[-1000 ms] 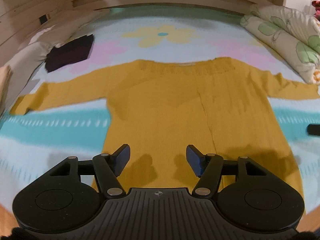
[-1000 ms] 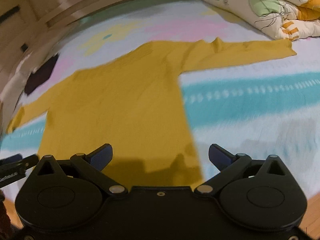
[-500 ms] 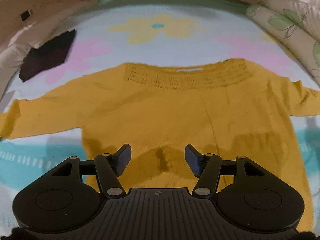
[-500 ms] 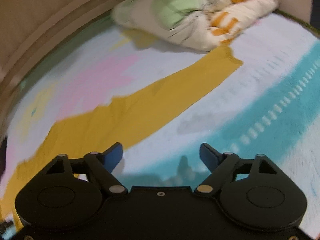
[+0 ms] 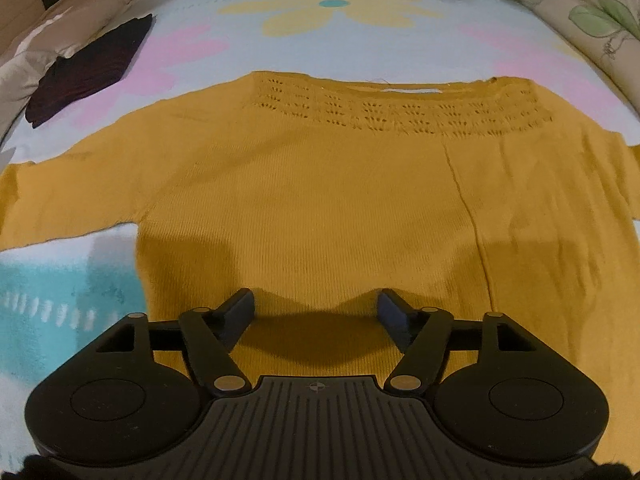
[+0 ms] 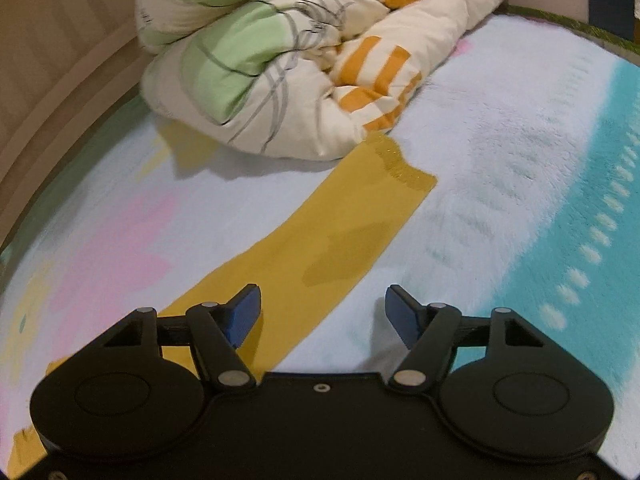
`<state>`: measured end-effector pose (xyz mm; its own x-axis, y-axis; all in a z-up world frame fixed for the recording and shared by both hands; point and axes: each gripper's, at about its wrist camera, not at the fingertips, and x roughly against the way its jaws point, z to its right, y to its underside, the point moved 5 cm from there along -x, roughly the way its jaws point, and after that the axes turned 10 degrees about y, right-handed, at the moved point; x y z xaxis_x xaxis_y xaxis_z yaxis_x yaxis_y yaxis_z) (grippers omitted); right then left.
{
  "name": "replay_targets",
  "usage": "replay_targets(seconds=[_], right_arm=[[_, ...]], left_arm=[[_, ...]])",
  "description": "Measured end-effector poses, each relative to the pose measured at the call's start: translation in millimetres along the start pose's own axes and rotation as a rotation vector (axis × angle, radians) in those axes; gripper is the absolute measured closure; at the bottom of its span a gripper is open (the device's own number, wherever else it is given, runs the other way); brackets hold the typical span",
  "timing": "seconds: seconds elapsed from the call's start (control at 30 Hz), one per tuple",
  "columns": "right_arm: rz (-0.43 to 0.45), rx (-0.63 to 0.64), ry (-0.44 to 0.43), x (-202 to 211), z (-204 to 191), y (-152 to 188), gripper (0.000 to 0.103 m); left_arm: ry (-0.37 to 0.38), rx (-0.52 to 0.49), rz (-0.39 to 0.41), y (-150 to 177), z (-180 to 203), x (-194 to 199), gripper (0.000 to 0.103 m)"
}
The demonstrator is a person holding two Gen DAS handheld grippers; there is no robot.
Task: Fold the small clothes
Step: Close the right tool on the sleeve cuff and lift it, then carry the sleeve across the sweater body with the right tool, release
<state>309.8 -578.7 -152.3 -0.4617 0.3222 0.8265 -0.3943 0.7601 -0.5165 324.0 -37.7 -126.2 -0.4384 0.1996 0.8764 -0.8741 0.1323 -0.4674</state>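
A mustard-yellow knit sweater point(image 5: 320, 184) lies flat on the flowered blanket, its neckline at the far side and its sleeves spread to both sides. My left gripper point(image 5: 316, 312) hovers low over the sweater's body; its jaws are opening and grip nothing. In the right wrist view the sweater's sleeve point(image 6: 320, 252) runs diagonally up to its cuff near the rolled quilt. My right gripper point(image 6: 322, 312) hangs over the sleeve's near edge, jaws closing with nothing pinched; its left finger is above the sleeve and its right finger above the blanket.
A dark folded garment point(image 5: 88, 68) lies at the far left of the blanket point(image 5: 340, 36). A rolled flowered quilt point(image 6: 304, 56) lies beyond the sleeve cuff. A wooden bed frame point(image 6: 60, 60) borders the far side.
The left gripper has moved forward and lower over the sweater's body, and its jaws have widened. The right gripper has swung right from the sweater's hem to the sleeve, and its jaws have narrowed.
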Motion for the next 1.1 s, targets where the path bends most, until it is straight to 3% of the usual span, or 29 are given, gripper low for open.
replay_targets(seconds=[0.2, 0.3, 0.37, 0.53, 0.7, 0.9, 1.1], right_arm=[[0.011, -0.119, -0.051, -20, 9, -10, 0.043], [0.009, -0.138, -0.053, -27, 13, -15, 0.063], [-0.008, -0.140, -0.055, -31, 14, -17, 0.089], [0.044, -0.099, -0.050, -6, 6, -23, 0.090], [0.097, 0.019, -0.132, 47, -32, -35, 0.090], [0.109, 0.217, -0.287, 118, -115, -20, 0.090], [0.076, 0.441, -0.471, 183, -224, 42, 0.090]], left_arm=[[-0.001, -0.011, 0.006, -3, 0, -2, 0.030], [-0.003, -0.016, 0.008, -5, 0, -3, 0.030], [0.000, -0.018, 0.006, -7, 1, -3, 0.031], [0.005, -0.018, -0.004, -14, -3, 3, 0.036], [-0.003, -0.002, 0.048, -29, -13, 26, 0.036], [-0.026, -0.013, 0.102, -50, -30, 60, 0.036], [-0.066, -0.005, 0.122, -56, -59, 75, 0.036]])
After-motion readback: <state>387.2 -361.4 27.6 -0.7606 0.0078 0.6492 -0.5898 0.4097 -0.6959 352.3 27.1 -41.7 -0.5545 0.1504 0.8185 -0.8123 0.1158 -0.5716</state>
